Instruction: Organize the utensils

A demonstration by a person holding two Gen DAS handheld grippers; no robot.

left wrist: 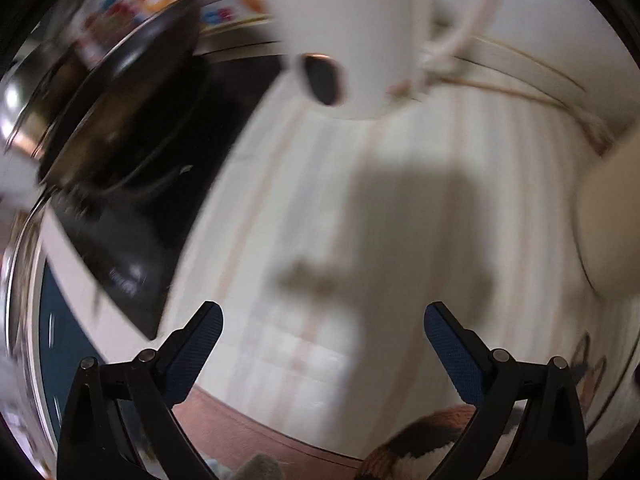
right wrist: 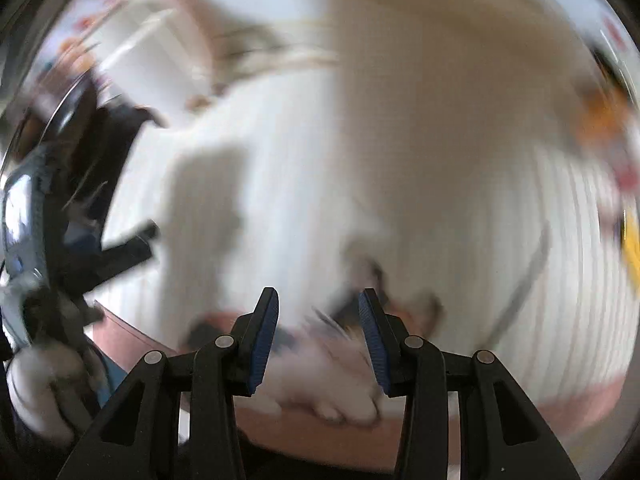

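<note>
Both views are smearing with motion blur, so detail is limited. In the left wrist view the left gripper (left wrist: 323, 322) is sitting at the bottom of the frame with its blue-padded jaws spread wide, nothing between them, only its shadow falling on the pale striped cloth (left wrist: 280, 240) in the centre. A white mug (left wrist: 352, 24) is standing at the top centre of the frame, handle to its right, and a dark spoon-like bowl (left wrist: 322, 79) is lying against its lower left side; too blurred to tell which utensil it is. A dark round pan (left wrist: 116, 108) is tilting at the upper left over a black surface. Colourful shapes are blurring along the top left edge. A furry brown-and-black patch (left wrist: 424, 436) is showing at the bottom centre, unclear what it is.

In the right wrist view the right gripper (right wrist: 319, 306) is at the bottom centre, jaws partly apart and gripping nothing that shows; white blurred stuff is lying behind the gap. A thin grey utensil handle (right wrist: 524, 280) is stretching diagonally at the right of the frame on the striped cloth, well apart from the jaws. The other gripper, with a white-gloved hand (right wrist: 40, 392) on it, is smearing along the left edge. The white mug is blurring at the upper left.
</note>
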